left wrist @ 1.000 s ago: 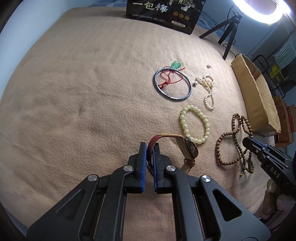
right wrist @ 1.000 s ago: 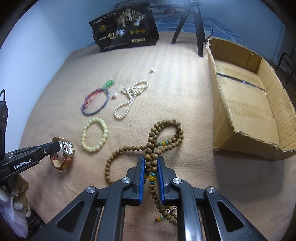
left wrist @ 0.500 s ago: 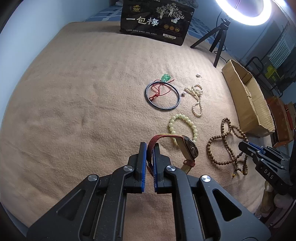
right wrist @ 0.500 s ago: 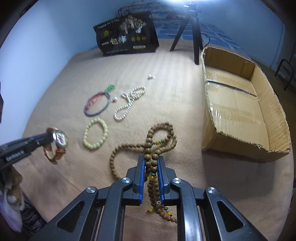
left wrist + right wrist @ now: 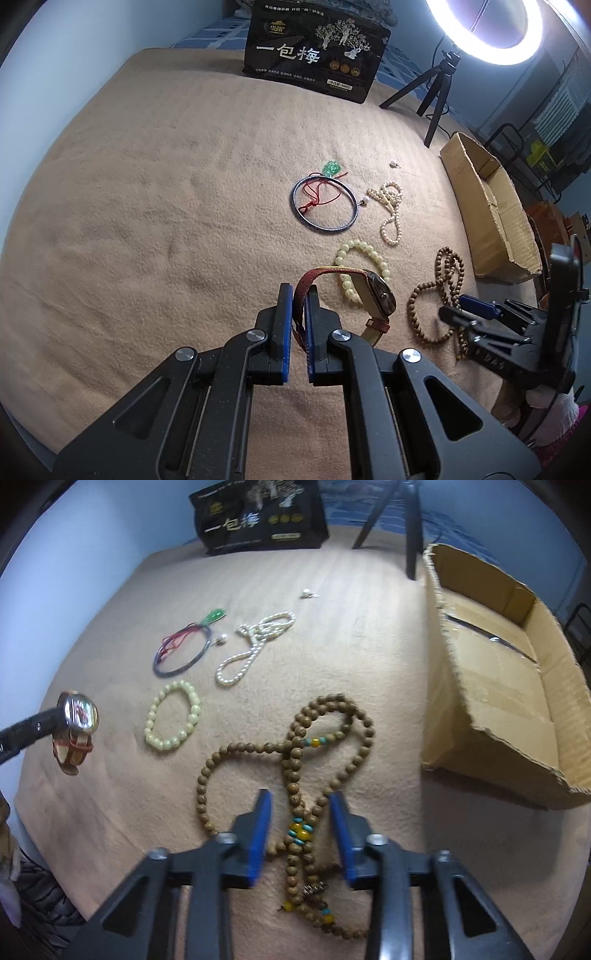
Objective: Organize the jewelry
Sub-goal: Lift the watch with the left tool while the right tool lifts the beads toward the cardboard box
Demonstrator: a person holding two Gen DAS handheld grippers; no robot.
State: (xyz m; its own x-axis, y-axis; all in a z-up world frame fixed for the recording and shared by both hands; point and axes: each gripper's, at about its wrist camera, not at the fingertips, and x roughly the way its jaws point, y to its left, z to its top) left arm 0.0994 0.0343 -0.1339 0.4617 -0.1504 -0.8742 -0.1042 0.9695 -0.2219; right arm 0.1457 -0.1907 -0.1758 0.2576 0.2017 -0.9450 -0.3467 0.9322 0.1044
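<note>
My left gripper [image 5: 298,295] is shut on the red strap of a wristwatch [image 5: 373,291] and holds it above the tan blanket; the watch also shows at the left in the right wrist view [image 5: 78,720]. My right gripper [image 5: 301,805] is open, its jaws on either side of the brown wooden bead necklace [image 5: 295,753] that lies on the blanket. That necklace also shows in the left wrist view [image 5: 439,288]. A pale green bead bracelet [image 5: 171,720], a pearl strand [image 5: 255,646] and a dark bangle with a red cord [image 5: 183,648] lie beyond.
An open cardboard box [image 5: 517,686] stands to the right on the blanket. A black printed bag [image 5: 258,517] stands at the far edge beside tripod legs [image 5: 410,524]. A small pearl earring [image 5: 308,592] lies loose. A ring light [image 5: 487,29] glows at the back.
My right gripper has opened and let go of the wooden bead necklace, which now lies on the blanket. My left gripper has lifted the watch higher.
</note>
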